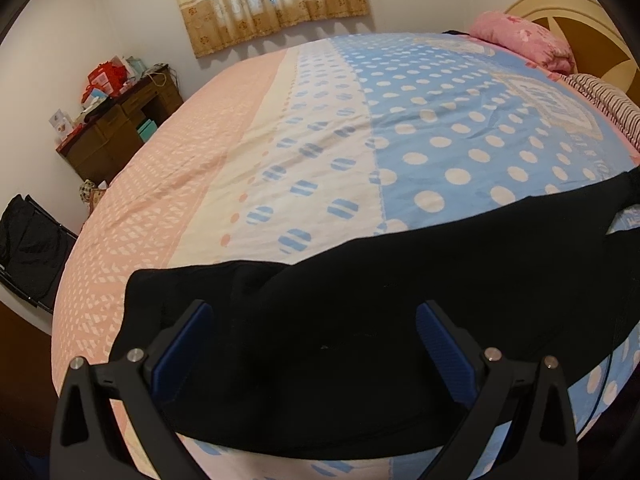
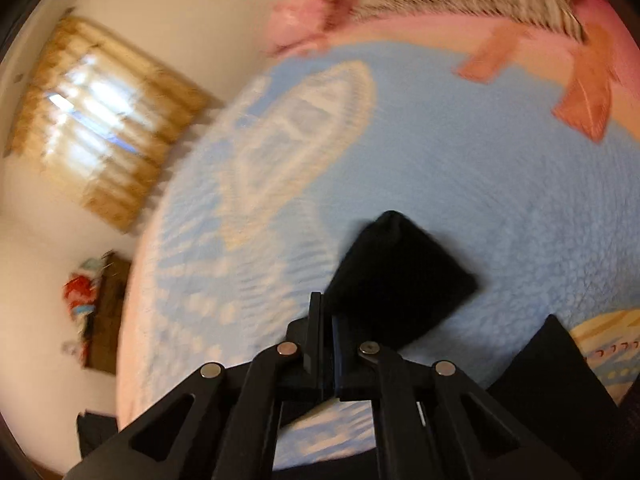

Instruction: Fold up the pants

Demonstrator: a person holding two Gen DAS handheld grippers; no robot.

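Between left tool (image 1: 316, 344) fingers, black pants (image 1: 360, 300)

Left wrist view: close above bed (image 1: 320, 128), angled down toward curtain (image 1: 272, 4). Right wrist view: tilted, blurred, facing pillows (image 2: 304, 8). Shared: bed, curtain, pants (image 1: 360, 320).

Right gripper (image 2: 327, 312): low centre of the frame, fingers (image 2: 316, 320) pressed together with no gap showing.
Pants (image 2: 396, 280): black fabric, one peaked fold rising just right of the fingers; whether the fingers pinch its edge cannot be told. A second black portion sits at lower right.
Bed (image 2: 460, 168): light blue patterned cover fills the middle, blurred.
Pillow (image 2: 304, 20): pink, top centre, blurred.
Curtain (image 2: 104, 120): tan, over a bright window, upper left.
Cabinet (image 2: 108, 312): dark wood, left edge, red clutter on top.
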